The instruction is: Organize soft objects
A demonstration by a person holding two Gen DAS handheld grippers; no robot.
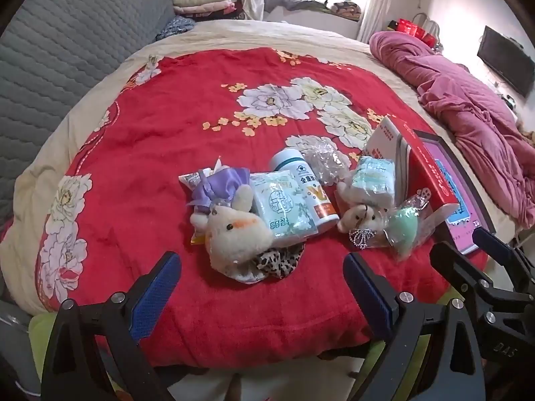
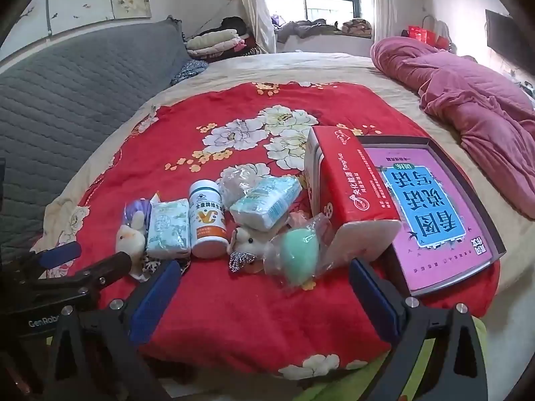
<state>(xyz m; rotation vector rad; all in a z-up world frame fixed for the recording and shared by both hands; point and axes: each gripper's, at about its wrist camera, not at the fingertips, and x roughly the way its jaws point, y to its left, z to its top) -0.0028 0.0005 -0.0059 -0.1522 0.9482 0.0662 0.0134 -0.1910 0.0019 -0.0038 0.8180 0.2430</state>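
Soft things lie in a row on the red flowered blanket (image 1: 167, 117). They are a cream plush rabbit (image 1: 234, 234) (image 2: 130, 237), a purple satin pouch (image 1: 220, 187), a tissue pack (image 1: 284, 207) (image 2: 167, 230), a small white plush bear (image 1: 357, 217) (image 2: 247, 244), a green sponge in a clear bag (image 1: 403, 230) (image 2: 294, 257) and a wrapped pad pack (image 1: 374, 180) (image 2: 267, 204). My left gripper (image 1: 262, 277) (image 2: 85, 260) hangs open just in front of the rabbit. My right gripper (image 2: 265, 287) (image 1: 468, 249) hangs open in front of the sponge. Neither touches anything.
A white bottle (image 2: 207, 224) stands between the tissue pack and the bear. A red box (image 2: 347, 183) and a tray with a pink book (image 2: 434, 207) lie to the right. A leopard scrunchie (image 1: 274, 264) sits under the rabbit. A pink quilt (image 1: 468, 100) lies far right, a grey headboard (image 1: 67, 50) left.
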